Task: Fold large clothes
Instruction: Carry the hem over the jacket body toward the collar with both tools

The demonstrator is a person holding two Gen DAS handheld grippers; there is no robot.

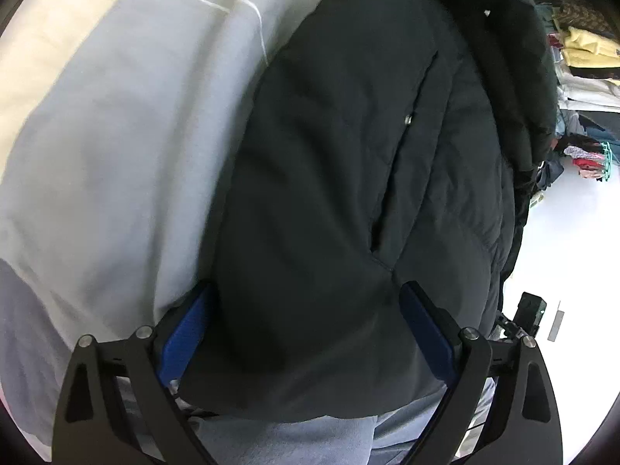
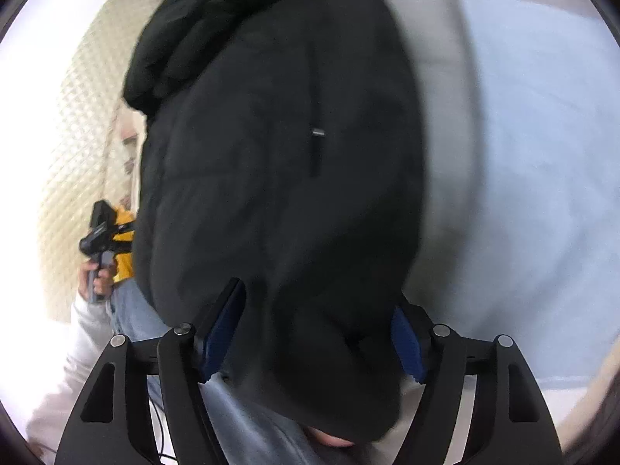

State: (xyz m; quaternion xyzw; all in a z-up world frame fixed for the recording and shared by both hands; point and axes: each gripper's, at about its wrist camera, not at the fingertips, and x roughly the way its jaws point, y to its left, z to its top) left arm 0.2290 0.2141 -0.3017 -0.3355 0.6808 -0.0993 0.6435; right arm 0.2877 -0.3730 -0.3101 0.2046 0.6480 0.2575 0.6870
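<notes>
The left gripper point(image 1: 306, 333) stands wide apart, its blue pads point(image 1: 182, 343) on either side of a thick fold of the black quilted puffer jacket point(image 1: 329, 193); the padding bulges between the fingers and presses against both pads, so it is clamped on the jacket. The right gripper point(image 2: 314, 333) is spread about as wide and likewise has a bunched lump of the same black quilted puffer jacket point(image 2: 271, 174) filling the space between its blue pads point(image 2: 223, 333), gripping it. The jacket hangs or drapes between the two, over a pale blue-grey sheet point(image 1: 116, 155) on what looks like a bed. A small silver zip pull point(image 2: 318, 132) shows on the jacket's dark zip line; no writing or brand can be read, and the right view is blurred. Off the sheet's far edge, stacks of folded coloured clothes point(image 1: 581, 46) sit in the background. In the right wrist view, a person's hand point(image 2: 95, 275) grips a black handle beside the jacket
</notes>
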